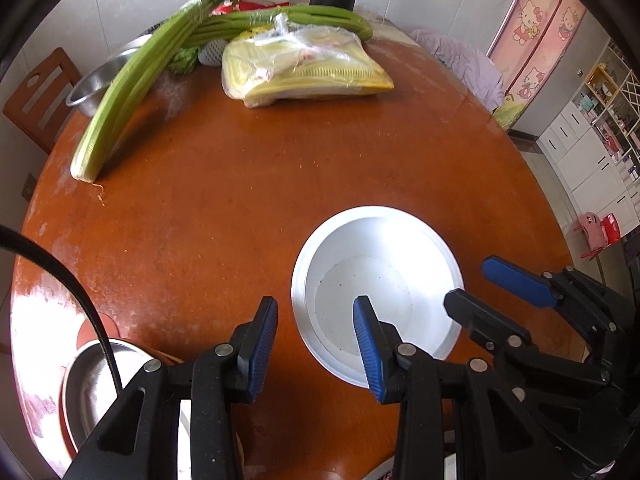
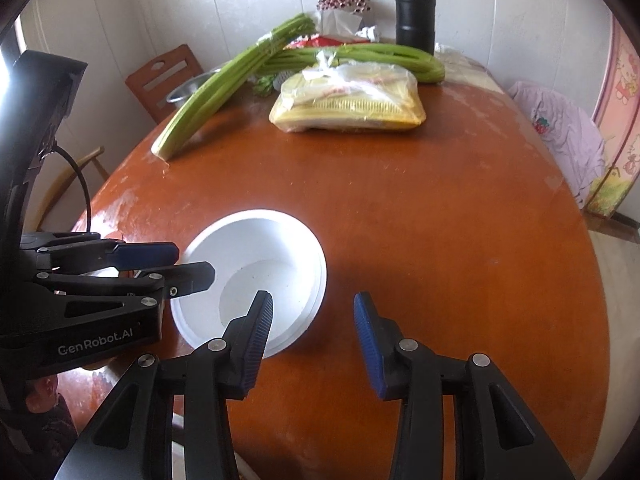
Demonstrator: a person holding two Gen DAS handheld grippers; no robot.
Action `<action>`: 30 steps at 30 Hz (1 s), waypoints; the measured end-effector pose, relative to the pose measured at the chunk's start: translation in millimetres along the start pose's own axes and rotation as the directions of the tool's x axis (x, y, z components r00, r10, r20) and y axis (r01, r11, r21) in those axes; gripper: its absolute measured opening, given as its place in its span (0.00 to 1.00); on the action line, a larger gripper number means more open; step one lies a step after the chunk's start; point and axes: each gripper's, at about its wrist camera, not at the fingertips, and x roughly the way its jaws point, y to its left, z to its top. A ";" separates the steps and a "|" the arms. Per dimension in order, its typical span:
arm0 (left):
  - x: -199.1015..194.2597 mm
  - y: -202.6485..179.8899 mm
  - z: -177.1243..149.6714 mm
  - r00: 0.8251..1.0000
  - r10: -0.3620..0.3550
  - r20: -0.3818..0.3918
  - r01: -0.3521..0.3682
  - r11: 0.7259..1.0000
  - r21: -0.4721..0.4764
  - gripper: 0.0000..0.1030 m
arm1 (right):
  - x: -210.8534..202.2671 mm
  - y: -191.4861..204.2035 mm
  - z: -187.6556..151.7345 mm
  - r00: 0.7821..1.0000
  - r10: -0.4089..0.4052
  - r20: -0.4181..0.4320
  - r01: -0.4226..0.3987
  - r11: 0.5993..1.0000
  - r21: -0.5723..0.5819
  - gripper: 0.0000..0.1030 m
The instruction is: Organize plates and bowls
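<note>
A white bowl (image 1: pixel 376 280) stands upright on the brown round table (image 1: pixel 240 208); it also shows in the right wrist view (image 2: pixel 256 264). My left gripper (image 1: pixel 316 312) is open and empty, its right finger over the bowl's near left rim. My right gripper (image 2: pixel 312 308) is open and empty, its left finger over the bowl's near right rim. Each gripper shows in the other's view, the right gripper (image 1: pixel 476 284) at the bowl's right, the left gripper (image 2: pixel 188 264) at its left. A steel bowl (image 1: pixel 92 384) sits at the near left table edge.
Celery bunches (image 1: pixel 140 76), a yellow bagged package (image 1: pixel 304 68), a steel basin (image 1: pixel 96 80) and a black flask (image 2: pixel 415 8) crowd the far side of the table. A wooden chair (image 1: pixel 40 96) stands at the far left. A black cable (image 1: pixel 68 288) crosses the left.
</note>
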 end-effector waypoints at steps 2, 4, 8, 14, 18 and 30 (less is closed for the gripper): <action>5.4 1.6 0.1 1.000 0.003 -0.016 -0.003 1.000 -0.007 0.38 | 5.4 0.3 0.0 1.000 0.006 -0.009 -0.006 1.000 -0.003 0.43; 11.0 3.6 0.1 1.000 -0.007 -0.029 0.006 1.000 -0.019 0.38 | 9.9 2.3 -0.3 1.000 0.008 -0.016 -0.008 1.000 -0.011 0.42; 23.1 8.4 -1.2 0.997 -0.042 -0.067 0.038 0.998 -0.051 0.38 | 16.9 6.3 -1.3 0.999 0.031 -0.027 -0.031 0.999 -0.024 0.36; 24.8 5.8 -2.6 0.993 -0.089 -0.072 0.085 0.995 -0.048 0.26 | 18.6 8.2 -1.9 0.998 0.052 -0.027 -0.053 0.998 -0.024 0.33; 21.6 4.0 -4.1 0.994 -0.092 -0.064 0.089 0.995 -0.047 0.26 | 15.7 8.4 -2.6 0.998 0.054 -0.020 -0.054 0.998 -0.019 0.33; -16.1 -6.3 -16.2 0.997 -0.071 0.011 0.071 0.997 -0.010 0.26 | -18.4 19.6 -10.9 0.998 0.045 0.039 -0.044 0.998 -0.037 0.33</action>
